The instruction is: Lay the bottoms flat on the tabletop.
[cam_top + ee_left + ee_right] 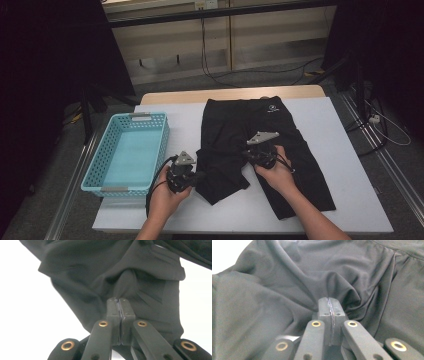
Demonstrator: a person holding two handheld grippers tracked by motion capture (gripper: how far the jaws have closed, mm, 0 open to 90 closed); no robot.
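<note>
High view: black shorts (260, 145) spread across centre of white table (350, 200), one leg folded over at lower left. Left gripper (199, 176) at lower centre-left, against folded leg's edge; right gripper (252, 156) at centre, on the crotch area. Turquoise basket (100, 184) at left, apart from shorts.

Left gripper view: jaws clamped together at centre, pinching a ridge of shorts (120, 270); cloth puckered above the tips.

Right gripper view: jaws clamped together at centre, a gathered fold of shorts (287, 285) radiating from the tips.
</note>
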